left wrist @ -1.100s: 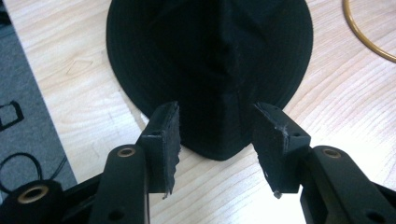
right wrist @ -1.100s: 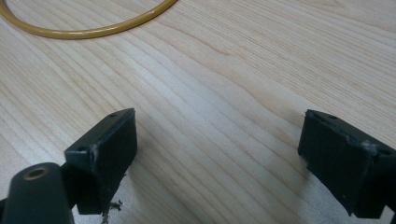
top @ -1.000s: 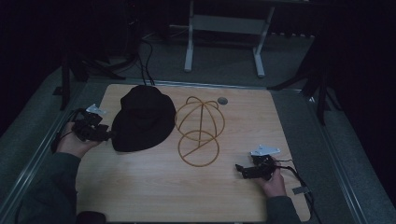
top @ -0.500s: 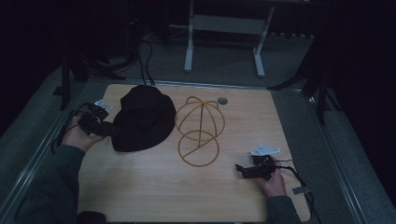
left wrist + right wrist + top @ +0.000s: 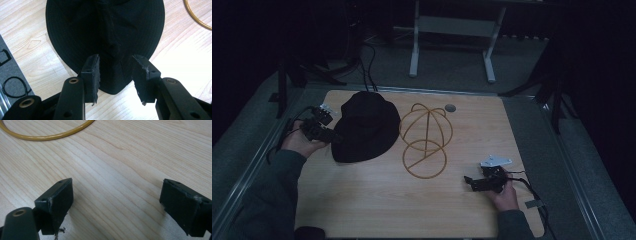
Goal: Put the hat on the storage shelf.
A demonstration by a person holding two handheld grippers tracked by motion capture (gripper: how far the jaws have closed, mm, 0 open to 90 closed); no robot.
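The black hat [image 5: 366, 126] lies flat near the table's [image 5: 362, 200] left edge, towards the far left corner, and its brim edge nearest you points straight at your left gripper [image 5: 324, 134]. In the left gripper view the brim [image 5: 110, 75] runs in between the two black jaws, which stand apart on either side of it without pinching the fabric; whether the pads brush the cloth I cannot tell. So the hat sits dead ahead of that gripper, and your left hand [image 5: 299, 142] is by far the nearer one. Judging from this, a short push forward and a squeeze would take the brim.

Just beside the hat, towards the middle of the table, stands the yellow wire hat frame [image 5: 426, 140], its round base ring [image 5: 45, 135] lying on the wood. A small round grommet [image 5: 450, 107] sits by the far edge.

Your right gripper [image 5: 472, 182] rests low near the table's near right corner, well apart from the hat, jaws wide apart over bare wood with nothing between them.
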